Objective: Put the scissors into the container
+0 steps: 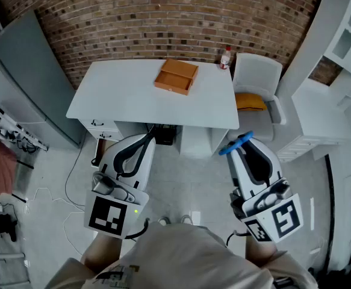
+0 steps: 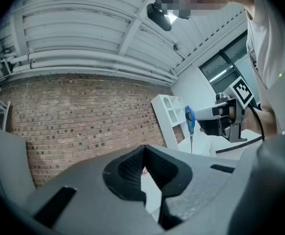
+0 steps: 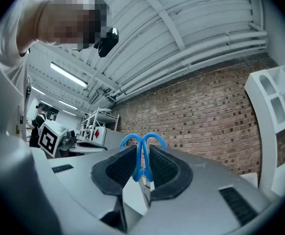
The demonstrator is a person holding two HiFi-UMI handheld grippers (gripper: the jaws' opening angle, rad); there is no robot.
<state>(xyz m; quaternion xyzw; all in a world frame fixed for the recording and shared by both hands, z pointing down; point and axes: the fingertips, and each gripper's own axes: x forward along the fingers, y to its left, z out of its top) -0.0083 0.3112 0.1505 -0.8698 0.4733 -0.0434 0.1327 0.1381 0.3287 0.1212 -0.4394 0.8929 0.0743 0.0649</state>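
An open orange box, the container (image 1: 176, 76), lies on the far middle of the white table (image 1: 121, 104). My right gripper (image 1: 242, 144) is held in the air in front of the table, below its front edge in the head view. It is shut on the blue-handled scissors (image 1: 235, 144). In the right gripper view the pads press on the scissors (image 3: 143, 146), with the handle loops sticking out past the jaw tips of the right gripper (image 3: 142, 153). My left gripper (image 1: 144, 142) hovers level with it on the left. In its own view the left gripper (image 2: 144, 151) stands shut and holds nothing.
A small red-capped bottle (image 1: 225, 58) stands at the table's back right corner. A white chair (image 1: 256, 77) with a yellow cushion (image 1: 249, 102) sits right of the table, with white shelving (image 1: 344, 47) beyond it. A grey cabinet (image 1: 24, 83) stands at the left. Cables lie on the floor.
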